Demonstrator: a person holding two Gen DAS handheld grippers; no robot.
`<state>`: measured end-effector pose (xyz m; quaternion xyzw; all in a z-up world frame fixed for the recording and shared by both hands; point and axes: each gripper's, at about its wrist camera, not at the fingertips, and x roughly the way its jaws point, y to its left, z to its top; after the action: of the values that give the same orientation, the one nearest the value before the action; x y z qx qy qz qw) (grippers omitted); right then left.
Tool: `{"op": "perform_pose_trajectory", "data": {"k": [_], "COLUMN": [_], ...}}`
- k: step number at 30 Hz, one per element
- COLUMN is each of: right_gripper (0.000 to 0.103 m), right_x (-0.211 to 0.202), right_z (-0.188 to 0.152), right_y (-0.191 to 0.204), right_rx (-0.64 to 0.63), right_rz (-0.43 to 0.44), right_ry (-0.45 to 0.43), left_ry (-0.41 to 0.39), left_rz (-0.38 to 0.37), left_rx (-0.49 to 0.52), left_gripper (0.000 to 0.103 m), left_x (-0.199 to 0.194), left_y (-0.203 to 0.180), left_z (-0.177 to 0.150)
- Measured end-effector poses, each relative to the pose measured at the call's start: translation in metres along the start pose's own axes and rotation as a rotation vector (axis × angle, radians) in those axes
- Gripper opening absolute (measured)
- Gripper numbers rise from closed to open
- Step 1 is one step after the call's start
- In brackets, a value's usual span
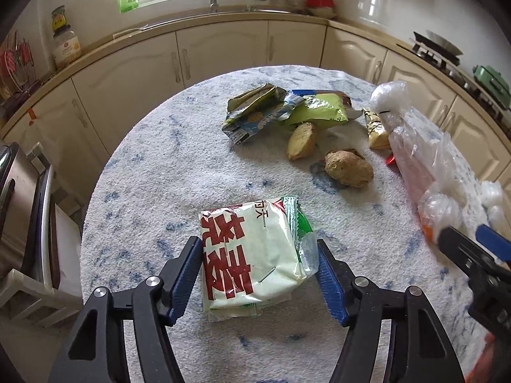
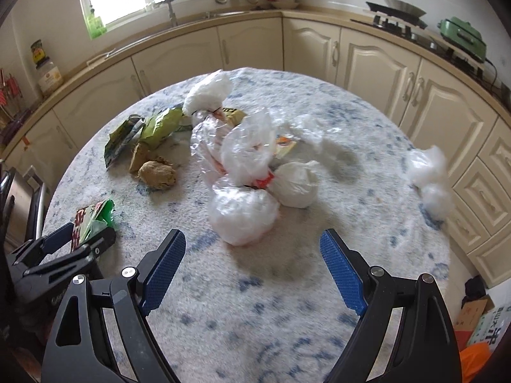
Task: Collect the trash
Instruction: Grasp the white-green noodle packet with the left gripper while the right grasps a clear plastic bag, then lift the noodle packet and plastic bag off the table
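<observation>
Table [image 2: 287, 287] still mostly uncleared: plastic bag pile [image 2: 246, 156] mid-table, wrappers [image 1: 287, 111] and 2 food scraps [image 1: 348, 167] at far side. Left gripper [image 1: 260, 274] clamped on white-red packet [image 1: 252, 252], just above table. Right gripper [image 2: 252, 271] spread wide, empty, near bags.
</observation>
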<state>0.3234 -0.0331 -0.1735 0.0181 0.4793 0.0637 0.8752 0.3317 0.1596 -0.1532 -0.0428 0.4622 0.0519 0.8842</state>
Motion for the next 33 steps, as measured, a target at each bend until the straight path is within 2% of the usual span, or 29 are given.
{"op": "perform_pose_trajectory", "data": {"k": [4, 7, 8, 9, 12, 16, 22, 24, 27, 29, 31, 33], "right_gripper": [0.084, 0.068, 0.056, 0.05, 0.048, 0.047, 0.046, 0.045, 0.046, 0.05, 0.061, 0.085], "right_x": [0.023, 0.035, 0.034, 0.032, 0.022, 0.004, -0.023, -0.031, -0.04, -0.042, -0.042, -0.041], "right_z": [0.008, 0.01, 0.009, 0.009, 0.003, -0.007, -0.021, -0.032, -0.054, -0.067, -0.074, -0.07], "right_y": [0.009, 0.011, 0.012, 0.01, 0.001, -0.002, -0.012, -0.014, -0.011, -0.006, -0.009, -0.013], "right_rx": [-0.008, -0.01, -0.022, -0.016, 0.019, 0.009, 0.028, 0.007, -0.042, -0.077, -0.088, -0.07], "right_rz": [0.0, -0.046, -0.074, -0.066, 0.006, -0.018, 0.035, 0.078, 0.096, 0.059, 0.016, -0.025], "right_ry": [0.037, 0.054, 0.038, 0.038, 0.032, -0.003, -0.02, 0.0, 0.049, 0.079, 0.078, 0.055], "left_ry": [-0.014, -0.02, -0.02, -0.02, -0.02, -0.03, -0.056, -0.058, -0.057, -0.05, -0.041, -0.029], "left_rz": [0.011, 0.021, 0.02, 0.019, 0.036, 0.057, 0.052, 0.043, 0.03, 0.029, 0.025, 0.02], "left_rx": [0.028, 0.045, 0.047, 0.047, 0.052, 0.064, 0.054, 0.055, 0.058, 0.057, 0.057, 0.053], "left_gripper": [0.064, 0.064, 0.064, 0.064, 0.064, 0.063, 0.062, 0.062, 0.062, 0.062, 0.062, 0.062], "left_x": [-0.001, -0.001, -0.001, -0.001, -0.002, -0.009, -0.027, -0.033, -0.042, -0.046, -0.048, -0.049], "left_y": [-0.002, -0.004, -0.004, -0.004, -0.005, -0.011, -0.015, -0.015, -0.016, -0.015, -0.014, -0.013], "left_z": [-0.003, -0.005, -0.005, -0.005, -0.006, -0.01, -0.018, -0.022, -0.031, -0.037, -0.042, -0.045]}}
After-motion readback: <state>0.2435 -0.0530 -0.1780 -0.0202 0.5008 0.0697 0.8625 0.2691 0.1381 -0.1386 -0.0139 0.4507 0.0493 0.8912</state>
